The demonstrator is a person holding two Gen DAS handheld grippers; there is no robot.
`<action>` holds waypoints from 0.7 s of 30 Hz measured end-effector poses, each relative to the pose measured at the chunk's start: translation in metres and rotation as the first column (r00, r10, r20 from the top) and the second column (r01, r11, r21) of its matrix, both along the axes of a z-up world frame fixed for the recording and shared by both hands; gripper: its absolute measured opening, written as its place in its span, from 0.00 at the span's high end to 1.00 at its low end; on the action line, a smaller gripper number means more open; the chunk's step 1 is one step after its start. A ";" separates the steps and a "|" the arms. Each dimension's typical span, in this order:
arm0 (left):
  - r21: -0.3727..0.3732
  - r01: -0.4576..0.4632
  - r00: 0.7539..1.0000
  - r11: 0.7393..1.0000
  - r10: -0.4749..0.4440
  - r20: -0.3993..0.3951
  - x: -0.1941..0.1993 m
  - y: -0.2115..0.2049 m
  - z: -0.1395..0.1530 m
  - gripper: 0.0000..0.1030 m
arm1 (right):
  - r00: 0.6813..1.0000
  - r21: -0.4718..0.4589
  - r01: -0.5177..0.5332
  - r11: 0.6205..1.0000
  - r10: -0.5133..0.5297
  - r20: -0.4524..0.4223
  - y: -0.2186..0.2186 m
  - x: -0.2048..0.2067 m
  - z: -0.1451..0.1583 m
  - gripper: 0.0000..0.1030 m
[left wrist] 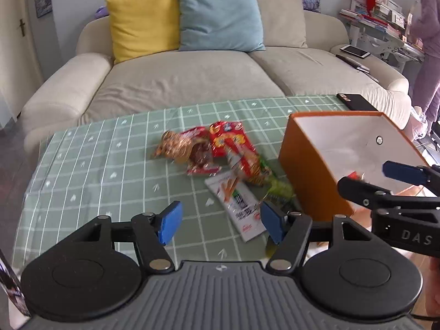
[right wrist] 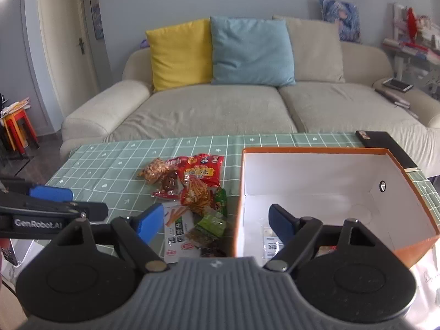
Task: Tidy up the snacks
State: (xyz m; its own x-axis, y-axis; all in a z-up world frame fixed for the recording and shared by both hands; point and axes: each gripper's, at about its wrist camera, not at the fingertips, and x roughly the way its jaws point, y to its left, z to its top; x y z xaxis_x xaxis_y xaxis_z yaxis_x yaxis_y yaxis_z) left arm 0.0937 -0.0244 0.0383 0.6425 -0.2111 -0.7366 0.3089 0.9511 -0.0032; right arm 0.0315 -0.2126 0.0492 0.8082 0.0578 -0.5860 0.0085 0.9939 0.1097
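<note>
Through the left wrist camera, my left gripper (left wrist: 220, 221) fills the bottom of the frame, its blue pads spread wide with nothing between them. Just above them, at centre, the snack pile (left wrist: 220, 159) lies on the green checked tablecloth (left wrist: 96, 170); a white packet (left wrist: 239, 206) reaches down toward the right pad. At right stands the orange box (left wrist: 310, 165), white inside and tipped toward me. My right gripper (left wrist: 382, 177) enters from the right edge over the box, its jaws apart and empty.

Through the right wrist camera, my right gripper (right wrist: 217, 221) sits low at centre, jaws wide and empty. Its left pad lies over the white packet (right wrist: 178, 228), its right pad over the orange box (right wrist: 407, 244), where a small packet (right wrist: 271, 240) rests on the floor. The snack pile (right wrist: 189, 184) sits left of the box. My left gripper (right wrist: 52, 200) shows at the left edge.
</note>
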 end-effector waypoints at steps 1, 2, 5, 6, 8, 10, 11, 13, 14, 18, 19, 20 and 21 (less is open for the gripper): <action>0.000 -0.004 1.000 1.000 0.004 -0.006 -0.003 0.005 -0.007 0.27 | 1.000 -0.017 0.003 1.000 -0.003 0.015 0.008 -0.007 -0.004 0.22; 0.001 -0.006 1.000 1.000 0.006 -0.016 -0.006 0.009 -0.014 0.29 | 1.000 -0.034 0.006 0.999 -0.005 0.026 0.016 -0.013 -0.009 0.22; -0.007 0.000 0.998 1.000 0.000 -0.055 -0.013 0.018 -0.036 0.30 | 1.000 -0.031 0.013 0.999 -0.013 -0.001 0.031 -0.025 -0.028 0.22; -0.010 -0.003 0.997 1.000 0.003 -0.071 -0.014 0.020 -0.042 0.32 | 1.000 -0.032 0.016 0.999 -0.017 -0.021 0.035 -0.028 -0.036 0.24; -0.018 -0.011 0.995 1.000 0.009 -0.097 -0.016 0.023 -0.056 0.33 | 0.998 -0.056 0.003 0.998 -0.006 -0.058 0.045 -0.030 -0.052 0.30; -0.016 -0.017 0.995 1.000 0.015 -0.097 -0.018 0.025 -0.068 0.33 | 0.995 -0.087 -0.018 0.996 0.009 -0.099 0.052 -0.024 -0.068 0.37; -0.011 -0.015 0.996 1.000 0.014 -0.092 -0.019 0.024 -0.073 0.33 | 0.993 -0.095 -0.025 0.995 0.014 -0.115 0.054 -0.021 -0.076 0.38; -0.004 -0.017 0.995 1.000 0.016 -0.096 -0.020 0.023 -0.082 0.33 | 0.990 -0.087 -0.031 0.996 0.019 -0.142 0.054 -0.013 -0.088 0.41; -0.007 -0.015 0.995 1.000 0.014 -0.102 -0.019 0.022 -0.086 0.33 | 0.988 -0.081 -0.023 0.996 0.010 -0.156 0.053 -0.009 -0.093 0.42; -0.016 -0.034 0.994 0.999 0.032 -0.104 -0.015 0.023 -0.094 0.34 | 0.986 -0.085 0.004 0.996 -0.019 -0.167 0.057 0.007 -0.106 0.45; -0.018 -0.044 0.995 0.999 0.042 -0.095 -0.014 0.024 -0.095 0.34 | 0.986 -0.091 0.013 0.996 -0.028 -0.167 0.058 0.011 -0.108 0.45; -0.018 -0.050 0.995 0.999 0.048 -0.088 -0.013 0.025 -0.096 0.34 | 0.986 -0.102 0.020 0.995 -0.037 -0.164 0.061 0.015 -0.110 0.44; -0.018 -0.056 0.995 0.998 0.054 -0.085 -0.011 0.026 -0.097 0.34 | 0.987 -0.122 0.027 0.992 -0.046 -0.156 0.063 0.019 -0.112 0.43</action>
